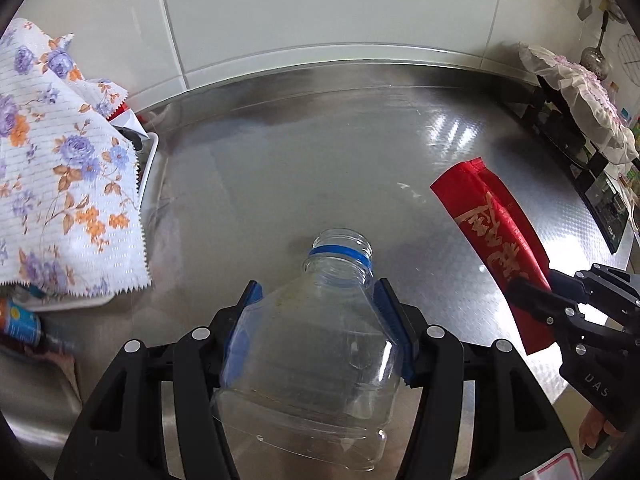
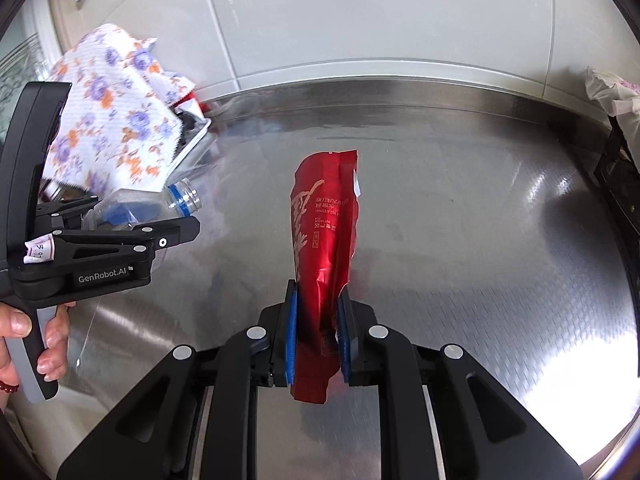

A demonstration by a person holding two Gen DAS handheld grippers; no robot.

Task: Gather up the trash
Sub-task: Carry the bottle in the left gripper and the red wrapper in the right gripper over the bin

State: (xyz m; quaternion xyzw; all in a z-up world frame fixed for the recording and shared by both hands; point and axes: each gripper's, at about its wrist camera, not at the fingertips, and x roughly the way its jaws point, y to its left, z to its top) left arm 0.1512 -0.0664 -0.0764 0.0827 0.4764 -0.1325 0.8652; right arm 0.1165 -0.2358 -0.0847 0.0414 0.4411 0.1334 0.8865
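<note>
Left gripper (image 1: 318,300) grips a clear plastic bottle (image 1: 316,344) across its shoulders, the blue pads (image 1: 390,312) pressed against both sides. The bottle's open neck, ringed with a blue band (image 1: 340,251), points forward past the fingertips, over the steel counter (image 1: 300,160). Off to this gripper's left, a floral cloth (image 1: 60,168) drapes over a white tray (image 1: 150,164) that holds some wrappers; just below the cloth lies a blue and orange packet (image 1: 20,322), partly hidden. In the right wrist view the person's hand (image 2: 24,336) wraps around the left gripper's grey handle.

To the right of the bottle, the right gripper (image 2: 318,308) pinches a red foil packet (image 2: 324,240) near its lower end, pads (image 2: 291,332) closed narrow on the crumpled foil. The packet stands up ahead of the fingers, printed with pale lettering, and it hangs above the counter rather than lying on it. Farther right of this gripper, at the counter's edge, a pale crumpled cloth (image 1: 580,92) covers something on a dark stand (image 1: 560,128).
</note>
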